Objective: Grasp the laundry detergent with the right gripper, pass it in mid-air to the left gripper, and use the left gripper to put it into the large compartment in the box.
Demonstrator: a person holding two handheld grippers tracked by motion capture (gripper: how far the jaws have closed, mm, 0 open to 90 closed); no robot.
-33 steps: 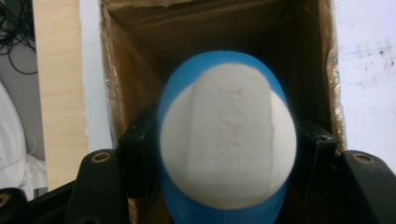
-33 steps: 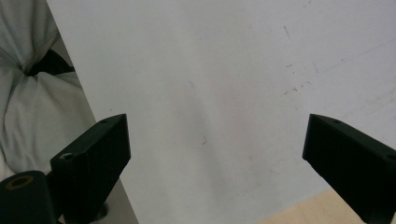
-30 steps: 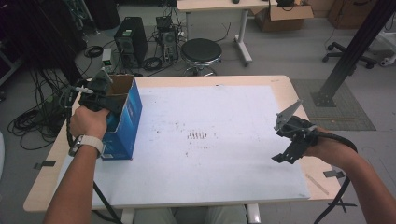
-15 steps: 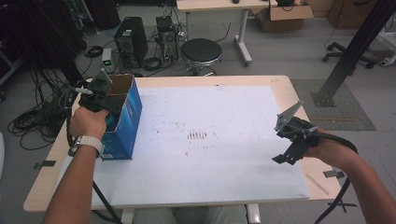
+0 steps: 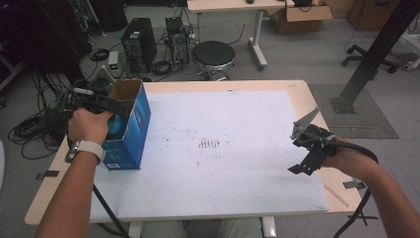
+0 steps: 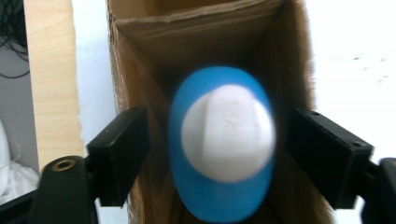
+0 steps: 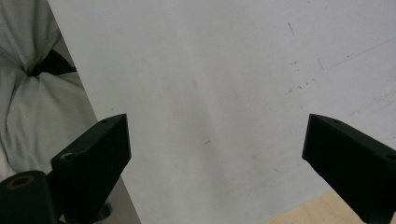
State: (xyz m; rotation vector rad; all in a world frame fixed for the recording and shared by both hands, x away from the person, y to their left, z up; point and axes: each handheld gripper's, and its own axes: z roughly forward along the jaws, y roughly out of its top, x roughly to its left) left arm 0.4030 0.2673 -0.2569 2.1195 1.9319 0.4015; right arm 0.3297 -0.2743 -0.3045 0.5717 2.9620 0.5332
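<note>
Honestly, with the left gripper (image 6: 219, 149) spread wide, touching nothing, around the blue-and-white object (image 6: 223, 142) inside the cardboard box (image 5: 130, 130), jaws should be centred before being closed, while the right gripper (image 7: 224, 158) is held wide and empty.

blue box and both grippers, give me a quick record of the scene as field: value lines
surface: wooden table under a white sheet
blue box: open-topped cardboard box standing at the sheet's left edge
inside box: blurred blue and white object, identity unclear
left gripper: at the box's opening, jaws open either side of the object, gaps visible on both sides
right gripper: open, nothing between its jaws, above the sheet's right side
floor beyond: black stool, computer tower, cables
</note>
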